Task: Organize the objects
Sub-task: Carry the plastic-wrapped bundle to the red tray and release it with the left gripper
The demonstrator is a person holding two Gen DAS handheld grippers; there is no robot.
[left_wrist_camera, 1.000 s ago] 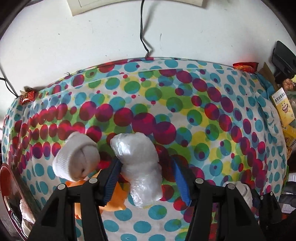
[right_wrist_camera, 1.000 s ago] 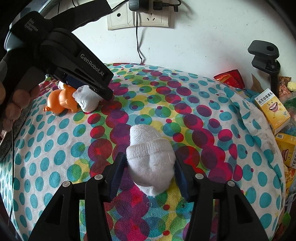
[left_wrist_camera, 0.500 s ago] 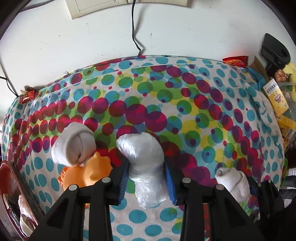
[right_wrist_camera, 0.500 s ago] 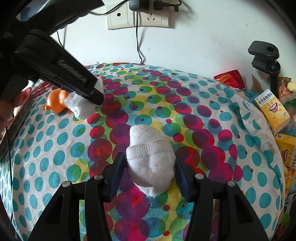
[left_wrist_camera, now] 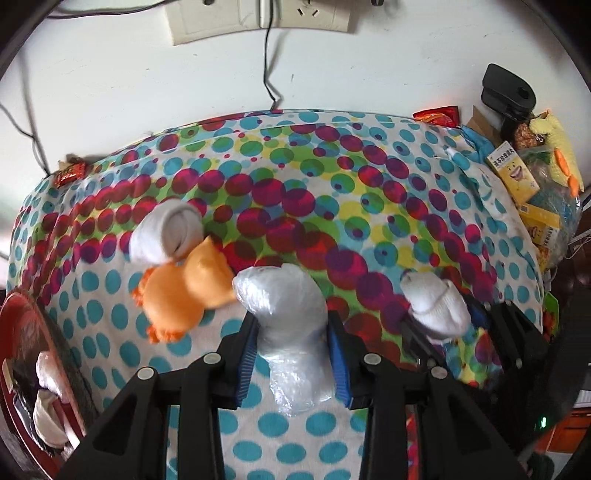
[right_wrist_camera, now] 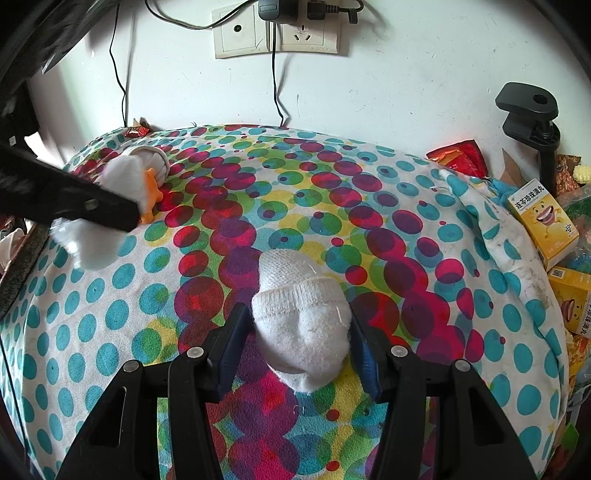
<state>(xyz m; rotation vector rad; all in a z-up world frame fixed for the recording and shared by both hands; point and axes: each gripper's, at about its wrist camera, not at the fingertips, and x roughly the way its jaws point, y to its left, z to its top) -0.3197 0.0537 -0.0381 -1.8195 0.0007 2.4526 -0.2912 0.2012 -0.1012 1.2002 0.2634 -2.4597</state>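
Note:
My left gripper [left_wrist_camera: 291,328] is shut on a white bundle wrapped in clear plastic [left_wrist_camera: 284,295], held a little above the spotted cloth [left_wrist_camera: 332,166]. Beside it lie an orange plush duck [left_wrist_camera: 184,291] and a rolled white sock [left_wrist_camera: 166,232] that touches it. My right gripper [right_wrist_camera: 299,332] is shut on another rolled white sock [right_wrist_camera: 303,317] near the middle of the cloth. The right wrist view shows the left gripper [right_wrist_camera: 92,206] at the left edge with the bundle [right_wrist_camera: 92,243] under it. The right gripper's sock [left_wrist_camera: 436,302] shows in the left wrist view too.
A red tray [left_wrist_camera: 22,332] holding white items sits off the cloth's left edge. Yellow boxes [right_wrist_camera: 543,218], snack packets [right_wrist_camera: 461,155] and a black clamp [right_wrist_camera: 528,110] crowd the right side. Wall sockets [right_wrist_camera: 277,33] and cords [right_wrist_camera: 277,96] hang behind.
The left gripper's jaws closed on the plastic-wrapped bundle, then rose and drew back toward the left with it. The right gripper and its sock have not moved.

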